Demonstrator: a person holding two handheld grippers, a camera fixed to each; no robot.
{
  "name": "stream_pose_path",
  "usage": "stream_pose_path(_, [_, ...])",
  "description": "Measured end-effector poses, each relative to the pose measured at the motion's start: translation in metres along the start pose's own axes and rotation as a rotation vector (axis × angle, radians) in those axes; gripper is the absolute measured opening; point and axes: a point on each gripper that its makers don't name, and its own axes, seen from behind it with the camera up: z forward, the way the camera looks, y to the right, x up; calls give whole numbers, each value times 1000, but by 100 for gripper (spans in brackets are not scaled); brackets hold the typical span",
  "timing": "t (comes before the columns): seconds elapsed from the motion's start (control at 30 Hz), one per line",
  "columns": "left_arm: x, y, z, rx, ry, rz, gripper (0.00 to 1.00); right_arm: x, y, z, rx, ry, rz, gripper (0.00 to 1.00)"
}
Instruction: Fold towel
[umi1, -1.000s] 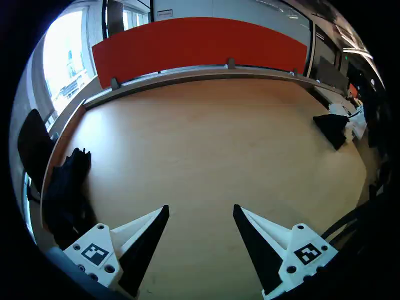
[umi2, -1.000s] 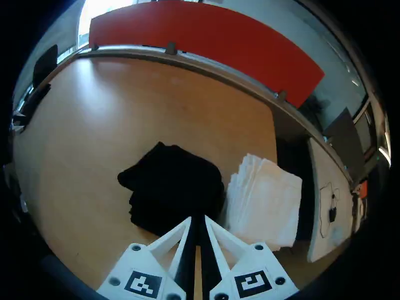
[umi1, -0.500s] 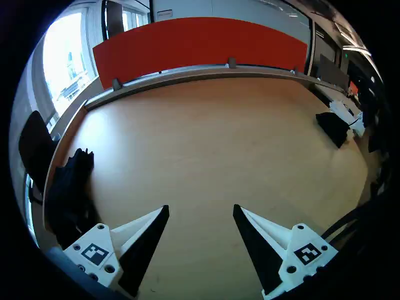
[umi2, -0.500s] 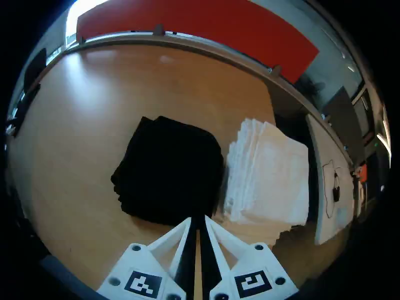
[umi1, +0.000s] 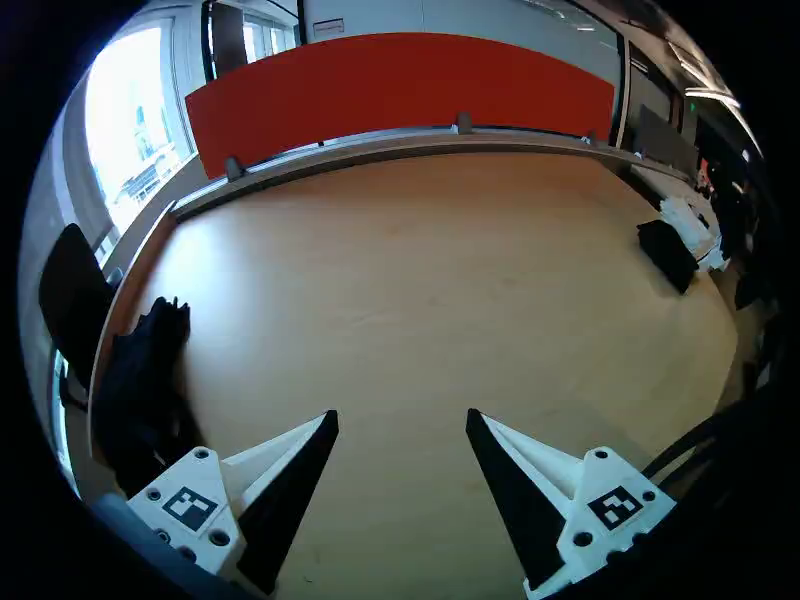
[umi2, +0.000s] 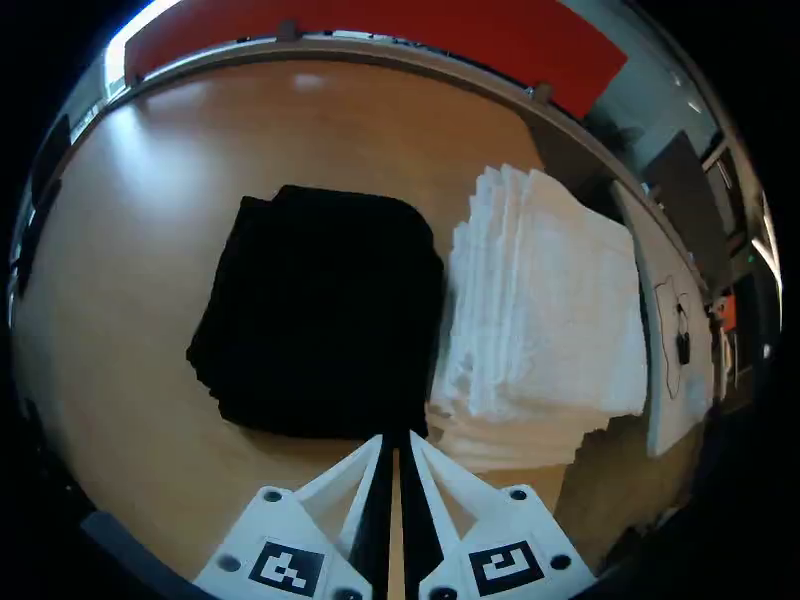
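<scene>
A folded black towel lies flat on the wooden table, its right side against a stack of folded white towels. My right gripper is shut, and its fingertips pinch the black towel's near edge. In the left gripper view, my left gripper stands open over bare table with nothing between its fingers. The black towel and the white stack appear small at the far right of that view.
A heap of dark cloth lies at the table's left edge, with a dark chair beyond it. A red partition runs along the table's far edge. Another desk with a cable stands right of the white stack.
The black towel, which hung crumpled from my right gripper, has come down and now lies flat beside the white stack. The right gripper has moved lower and closer. The left gripper has hardly moved.
</scene>
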Motion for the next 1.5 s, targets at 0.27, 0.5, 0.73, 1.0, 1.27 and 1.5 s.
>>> stream_pose_path(0.27, [2, 0, 0, 2, -1, -1, 95, -1, -2, 7, 3, -7, 8, 4])
stream_pose_path(0.5, [4, 2, 1, 1, 0, 6, 95, -1, -3, 10, 8, -3, 32, 4])
stream_pose_path(0.73, [6, 3, 1, 1, 4, 4, 95, -1, -2, 3, 9, 31, 59, 10])
stream_pose_path(1.0, [8, 1, 0, 3, 10, -1, 95, -4, 1, -7, 6, 72, 94, 42])
stream_pose_path(1.27, [8, 2, 0, 0, 14, -3, 95, -5, -3, -12, 22, 106, 144, 89])
stream_pose_path(1.5, [9, 3, -2, -3, 20, 0, 95, -6, -8, -14, 28, 117, 159, 100])
